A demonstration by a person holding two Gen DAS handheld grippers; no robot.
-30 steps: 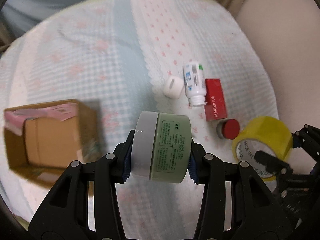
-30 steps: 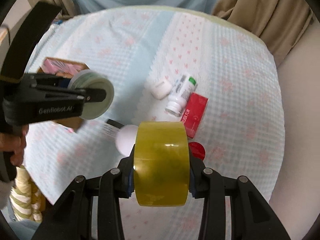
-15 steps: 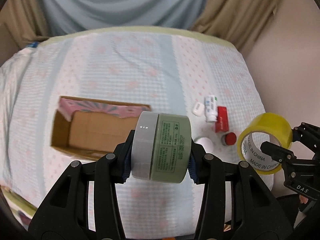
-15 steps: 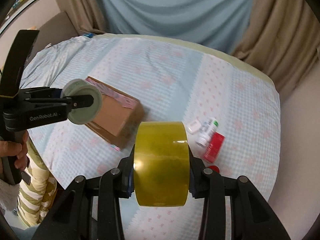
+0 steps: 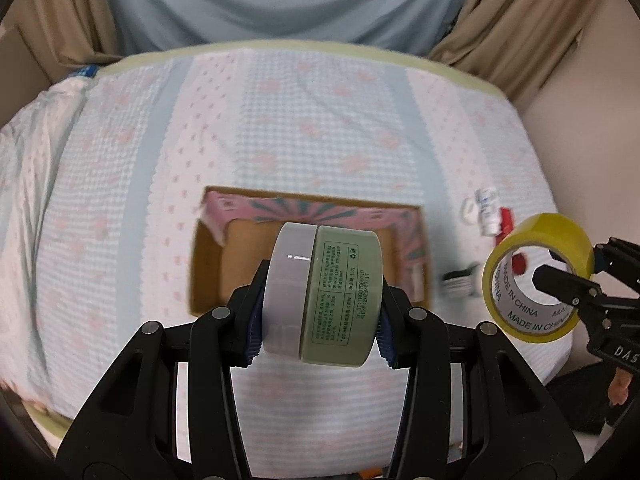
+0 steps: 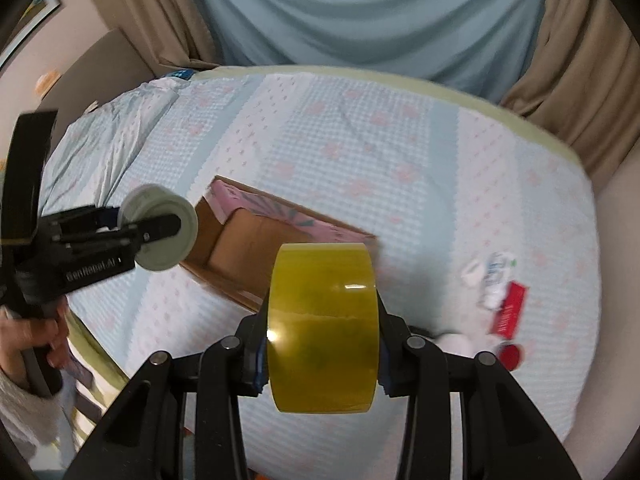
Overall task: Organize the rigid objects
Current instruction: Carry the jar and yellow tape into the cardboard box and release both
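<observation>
Carrying both loads above the bed: left gripper (image 5: pixel 320 312) clamps the jar (image 5: pixel 324 294), right gripper (image 6: pixel 322 336) the tape (image 6: pixel 323 332). Lower each squarely inside the box (image 5: pixel 208 264) before releasing.

Quilted bed (image 5: pixel 320 120); blue drape (image 6: pixel 360 12); tan curtains (image 6: pixel 580 60)

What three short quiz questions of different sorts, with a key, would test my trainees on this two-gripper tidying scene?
1. True or false: the left gripper is empty.
2. What does the right gripper hold? A) red box B) yellow tape roll C) white bottle
3. Fill in: the cardboard box on the bed is ____ at the top.

Key: 1 false, it clamps the green jar. 2 B, the yellow tape roll. 3 open.
</observation>
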